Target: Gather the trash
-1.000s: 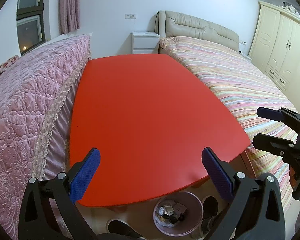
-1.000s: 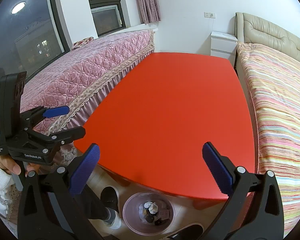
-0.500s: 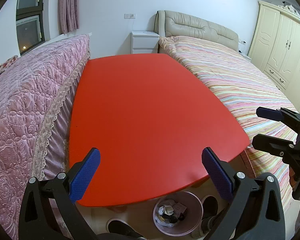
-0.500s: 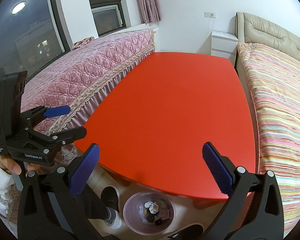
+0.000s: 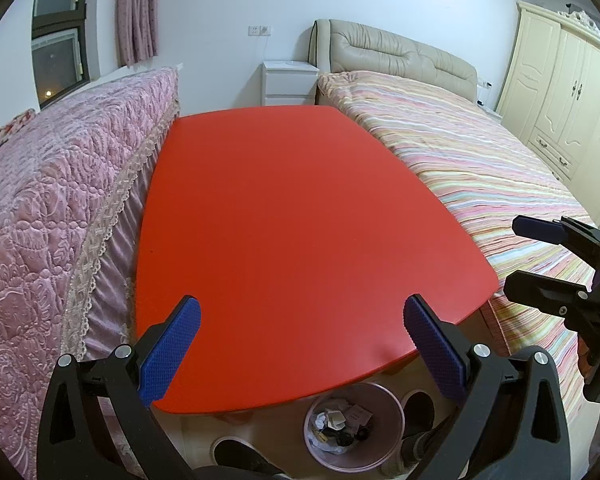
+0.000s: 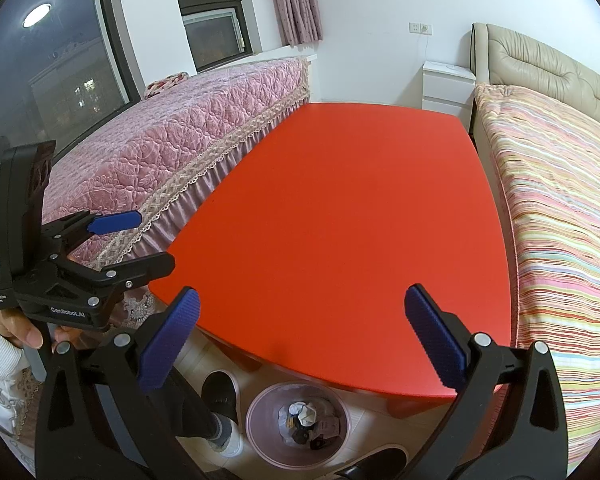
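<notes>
Both the left gripper (image 5: 300,344) and the right gripper (image 6: 300,336) hover above the near edge of the red table (image 5: 300,208) with jaws spread wide and nothing between the blue pads. The pink trash bin (image 6: 298,420) stands on the floor just below that near edge, with crumpled trash (image 6: 304,410) inside it. A quilted pink bed (image 5: 48,208) lies left of the table and a striped bed (image 5: 480,164) right.
</notes>
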A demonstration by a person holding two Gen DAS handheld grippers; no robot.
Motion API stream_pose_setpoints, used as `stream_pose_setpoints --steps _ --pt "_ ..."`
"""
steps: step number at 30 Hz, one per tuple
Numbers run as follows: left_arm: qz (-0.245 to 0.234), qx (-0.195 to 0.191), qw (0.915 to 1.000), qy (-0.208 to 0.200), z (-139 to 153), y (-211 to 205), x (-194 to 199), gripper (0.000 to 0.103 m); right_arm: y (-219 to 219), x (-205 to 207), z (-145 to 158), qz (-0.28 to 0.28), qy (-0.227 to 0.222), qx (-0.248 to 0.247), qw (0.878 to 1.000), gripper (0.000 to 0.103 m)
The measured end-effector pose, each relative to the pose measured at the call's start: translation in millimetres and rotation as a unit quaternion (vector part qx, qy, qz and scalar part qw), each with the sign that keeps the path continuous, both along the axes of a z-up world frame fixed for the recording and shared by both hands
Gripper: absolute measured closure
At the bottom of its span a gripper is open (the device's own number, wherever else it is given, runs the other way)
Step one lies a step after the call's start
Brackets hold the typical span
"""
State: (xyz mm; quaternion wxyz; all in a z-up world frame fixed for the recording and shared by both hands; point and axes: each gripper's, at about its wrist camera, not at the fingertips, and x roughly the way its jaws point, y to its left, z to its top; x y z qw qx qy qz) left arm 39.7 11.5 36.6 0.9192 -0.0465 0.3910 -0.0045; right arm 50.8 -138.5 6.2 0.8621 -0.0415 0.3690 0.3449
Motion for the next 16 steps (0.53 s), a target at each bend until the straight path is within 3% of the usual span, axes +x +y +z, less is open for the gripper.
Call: stream_pose_setpoints --steps 16 --pt "-0.002 0.013 0.9999 -0.003 1.4 -3.2 2.5 0.006 -0.2 -0.3 -1.2 0.000 0.001 0.000 1.000 0.003"
